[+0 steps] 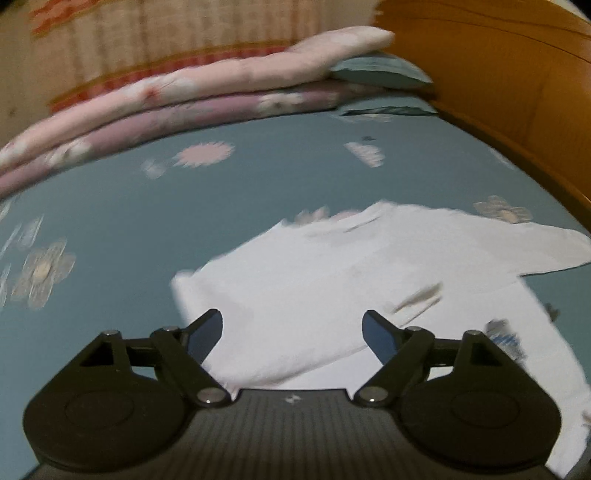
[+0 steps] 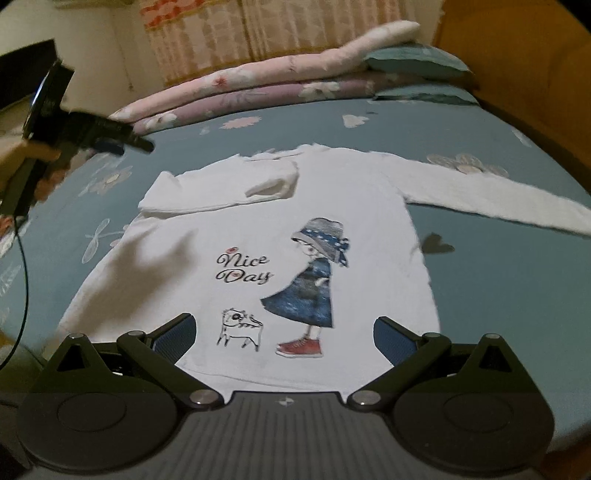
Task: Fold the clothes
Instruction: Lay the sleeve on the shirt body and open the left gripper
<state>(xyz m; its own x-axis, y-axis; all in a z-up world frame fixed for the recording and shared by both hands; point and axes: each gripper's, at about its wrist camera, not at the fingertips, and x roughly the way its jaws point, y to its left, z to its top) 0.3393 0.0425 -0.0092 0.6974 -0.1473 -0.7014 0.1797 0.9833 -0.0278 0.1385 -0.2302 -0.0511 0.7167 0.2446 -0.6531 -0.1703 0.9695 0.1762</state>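
Shirt: we see a white long-sleeved shirt (image 2: 280, 229) lying flat on the bed, print side up, directly ahead of and partly beneath our right claw (image 2: 284, 332).
Print: "Nice Day" lettering (image 2: 242, 269), a girl in a blue dress and hat (image 2: 314, 284) and a small outline dog (image 2: 240, 326), all just ahead of the right claw's fingertips.
Sleeves: the sleeve on the left-claw side (image 2: 221, 188) is folded across the chest; the other sleeve (image 2: 498, 192) lies stretched out well to the right of the right claw.
Left claw: our left claw (image 1: 291, 330) has its jaws apart with nothing between them; it hangs over the blurred shirt (image 1: 332, 288). From the right wrist view we see it (image 2: 129, 142) off the shirt's left edge, above the sheet.
Right claw: jaws spread wide, nothing clamped, the shirt's hem showing in the gap.
Bed sheet: teal with pale flowers (image 2: 480, 295), surrounding the shirt on all sides.
Bedding: folded pink and mauve floral quilts (image 2: 258, 85) and a teal pillow (image 2: 413, 59) lie far ahead of both claws.
Headboard: an orange wooden board (image 1: 498, 74) to the far right.
Curtain: patterned, behind the quilts (image 2: 221, 33).
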